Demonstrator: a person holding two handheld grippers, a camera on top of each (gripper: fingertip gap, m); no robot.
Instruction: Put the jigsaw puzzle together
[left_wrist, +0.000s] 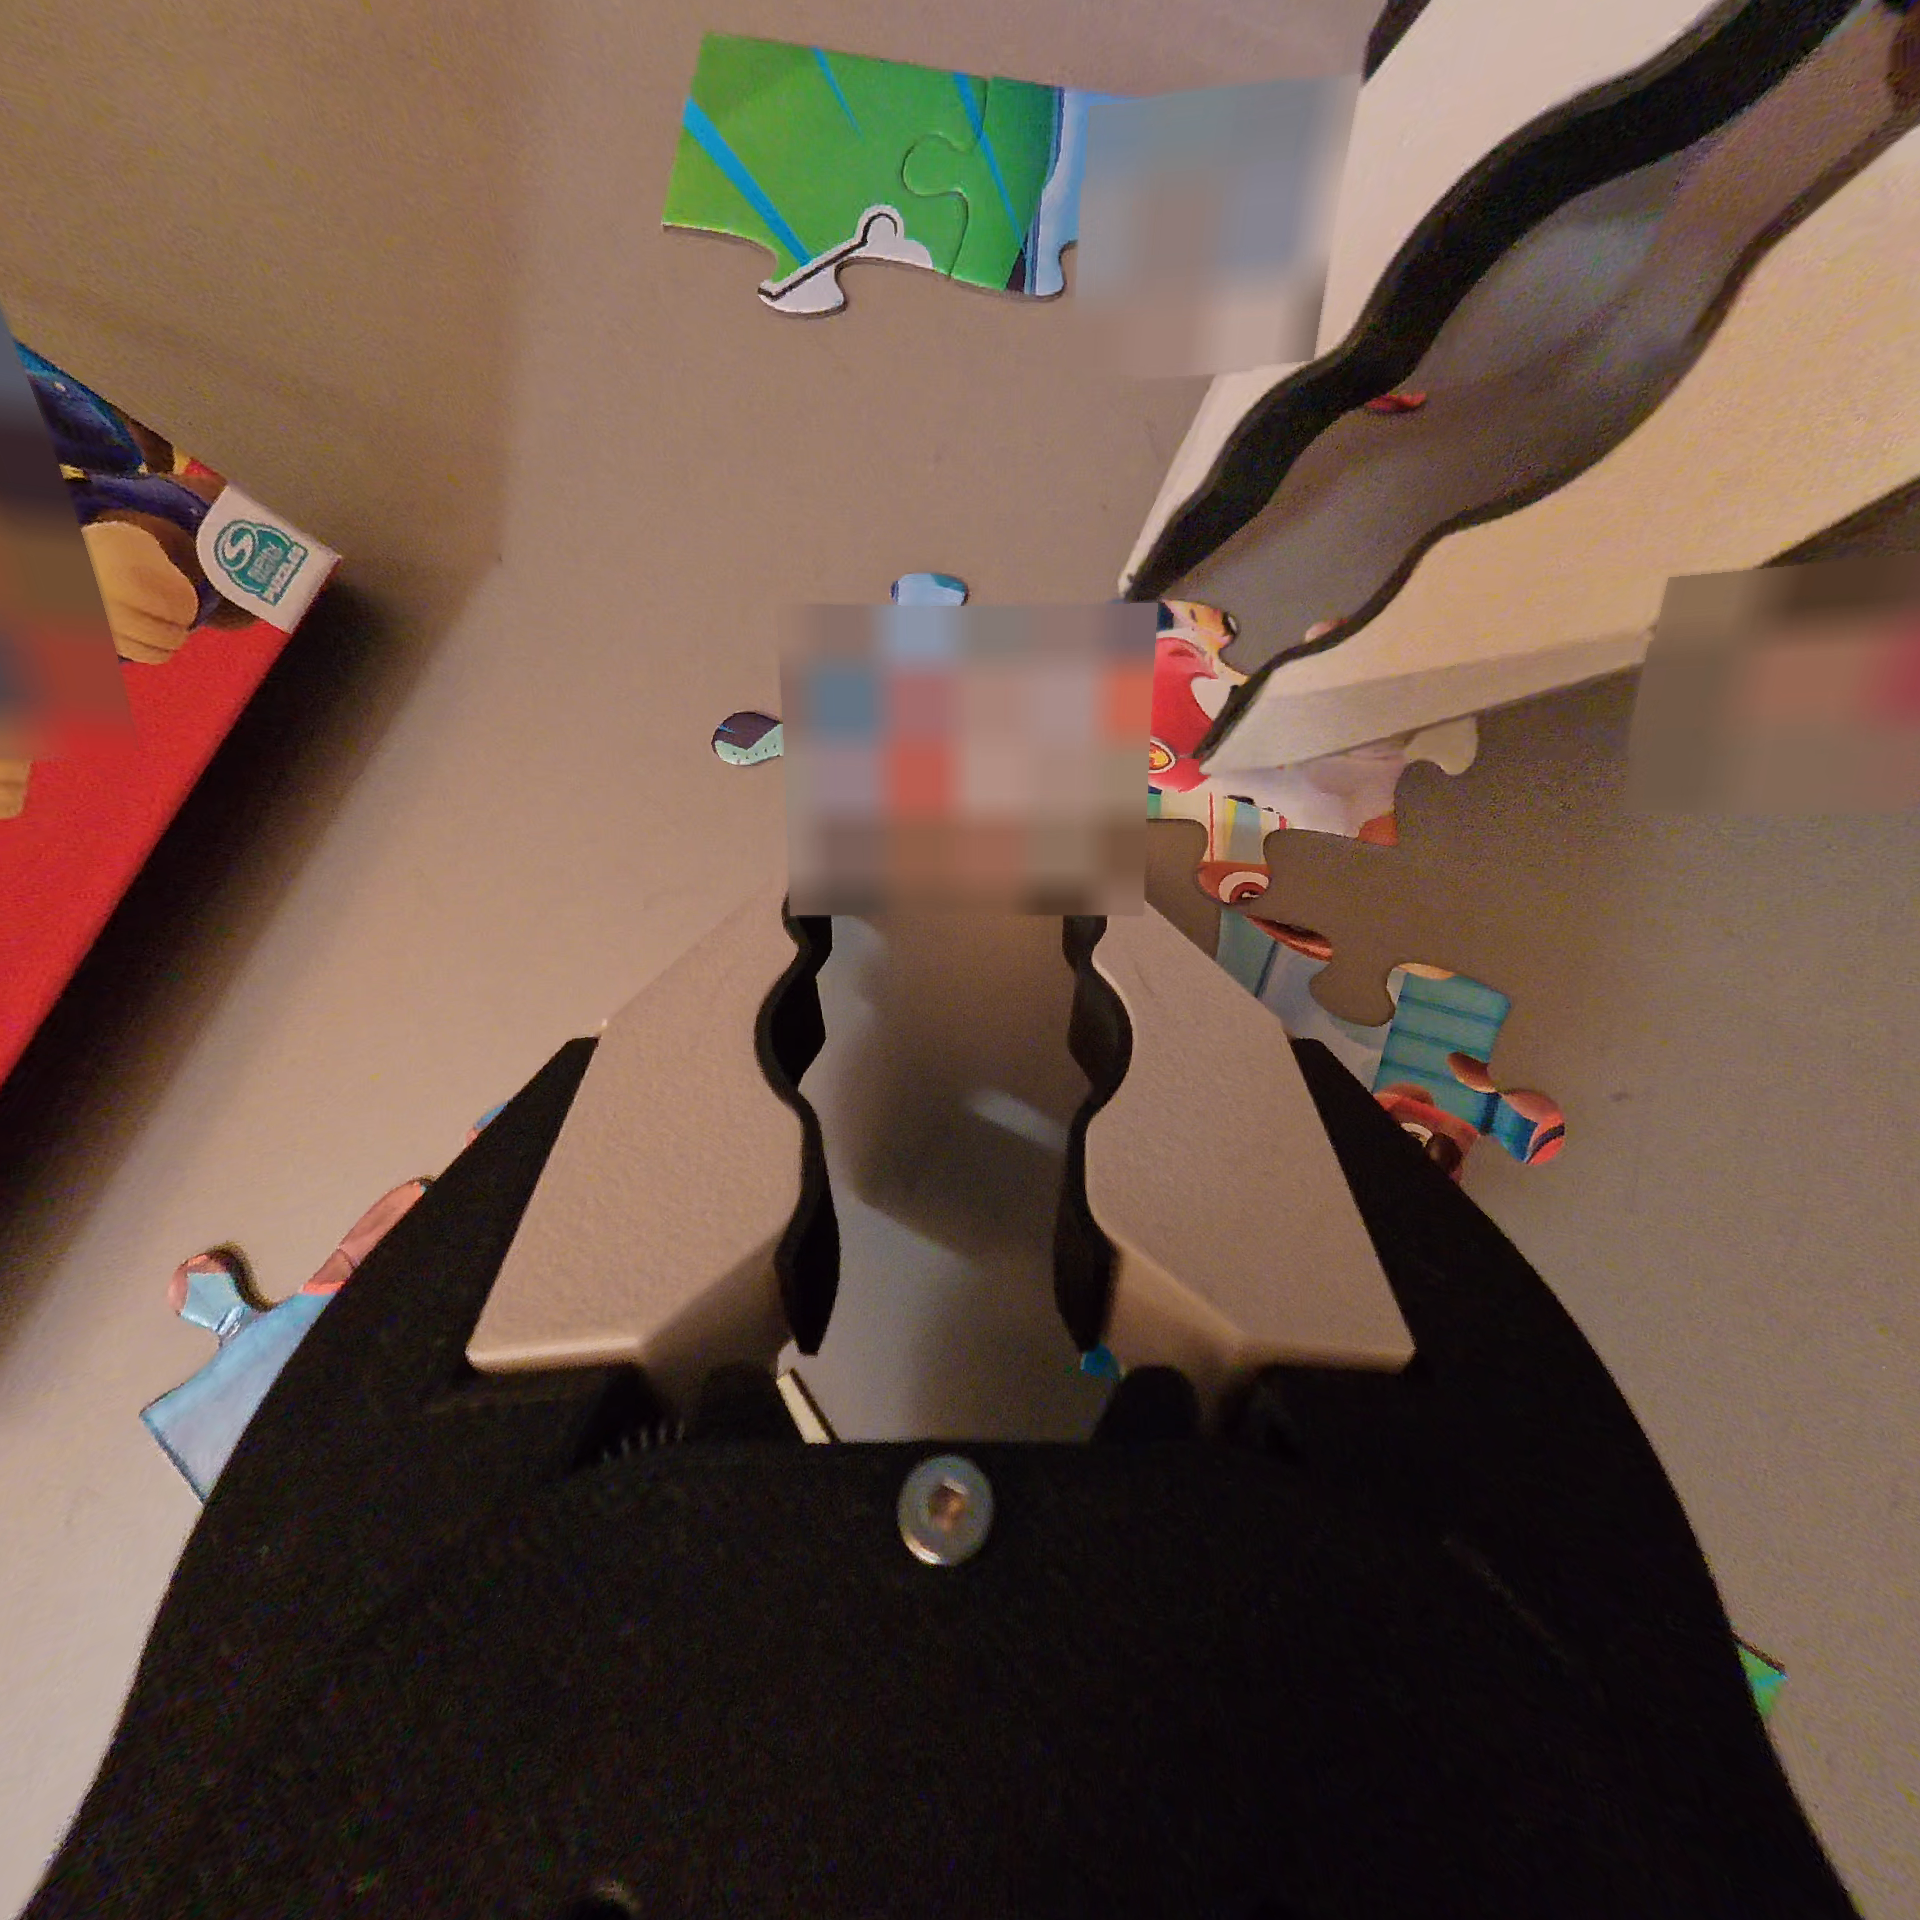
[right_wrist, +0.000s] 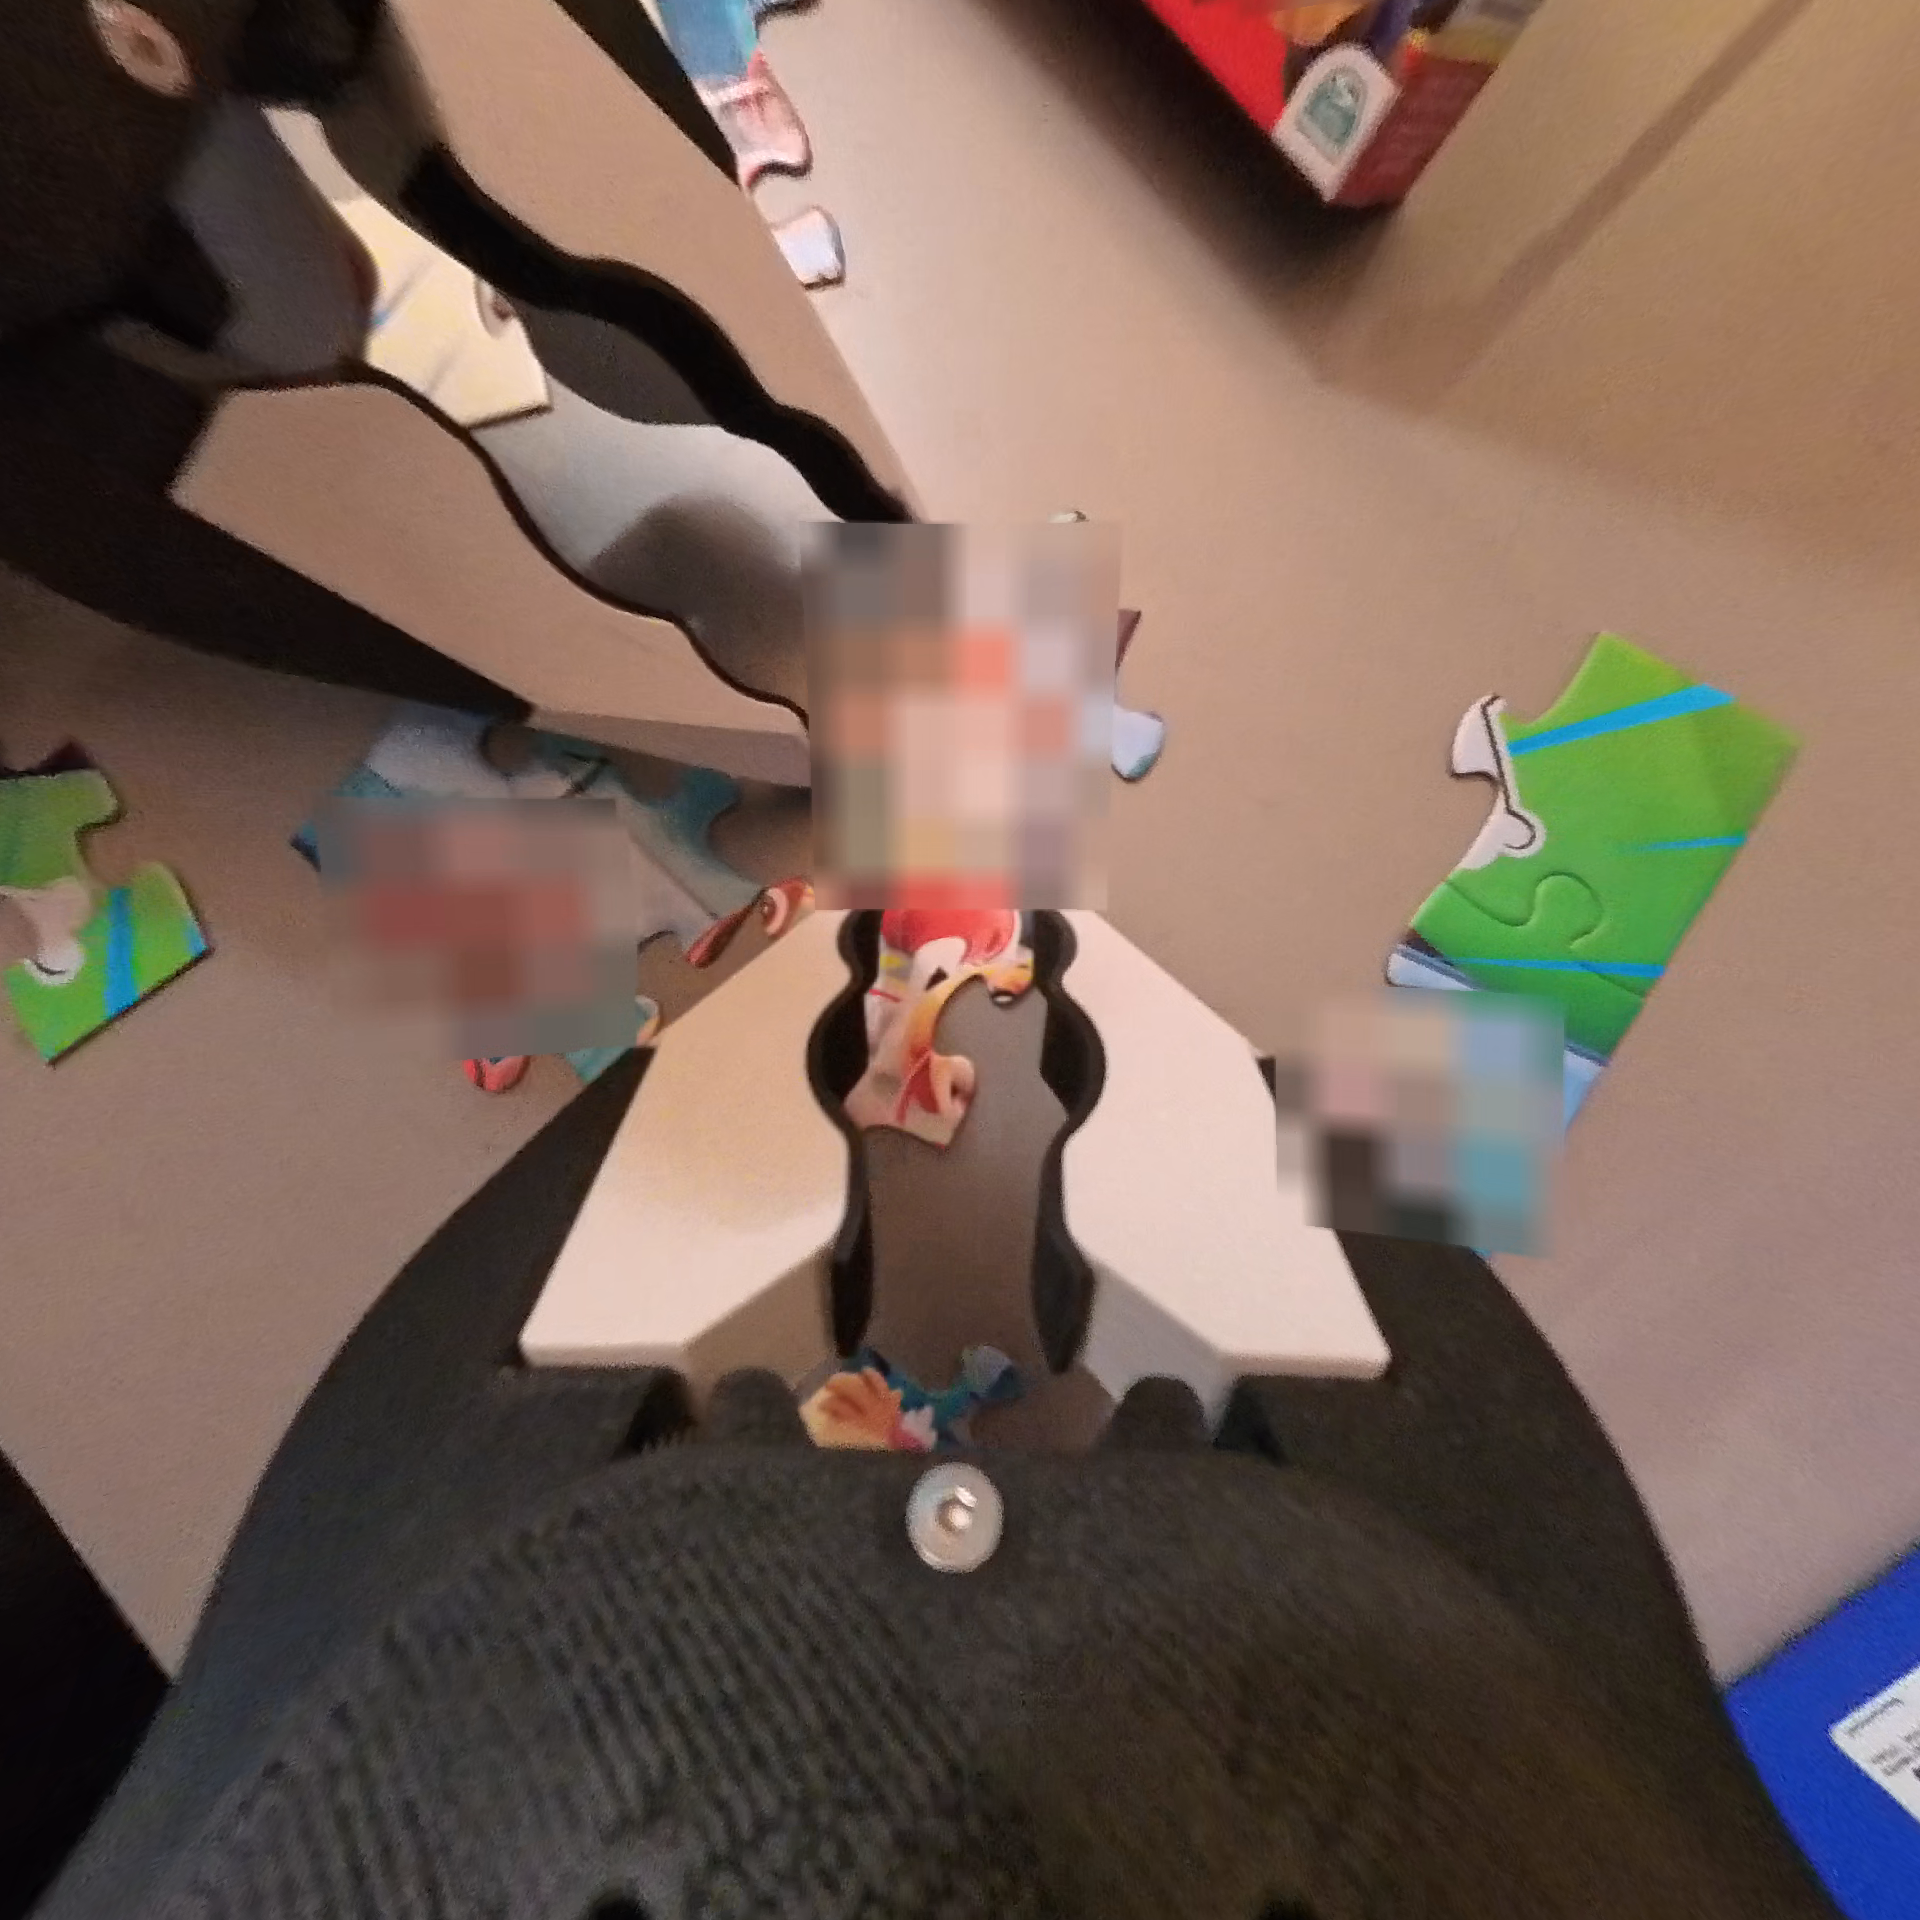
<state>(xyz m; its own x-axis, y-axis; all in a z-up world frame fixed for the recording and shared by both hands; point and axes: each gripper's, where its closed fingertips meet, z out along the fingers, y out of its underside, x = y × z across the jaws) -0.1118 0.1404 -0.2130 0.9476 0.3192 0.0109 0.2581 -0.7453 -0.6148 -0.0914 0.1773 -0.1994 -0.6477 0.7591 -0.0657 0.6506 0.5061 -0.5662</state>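
Observation:
Colourful puzzle pieces lie on a beige table (left_wrist: 520, 935). My left gripper (left_wrist: 945, 914) points at a piece (left_wrist: 1179, 717) that is mostly under a blurred patch. Its fingers (left_wrist: 800, 1039) stand apart with only table between them, and its tips are hidden. My right gripper (right_wrist: 951, 925) has a red, white and orange puzzle piece (right_wrist: 935, 997) between its pads, and both pads touch it. The right gripper also shows in the left wrist view (left_wrist: 1184, 665), tips down at the red part of that piece. The left gripper shows in the right wrist view (right_wrist: 852, 613), tips at the same cluster.
Two joined green pieces (left_wrist: 862, 166) lie beyond, also in the right wrist view (right_wrist: 1590, 852). A red puzzle box (left_wrist: 135, 748) stands at the left. More pieces lie around (left_wrist: 1455, 1060), (left_wrist: 218, 1382), (right_wrist: 83, 914). A blue object (right_wrist: 1829, 1766) sits at the near right. Between my right fingertips and the blue object (right_wrist: 1829, 1766) there is roughly 20 cm.

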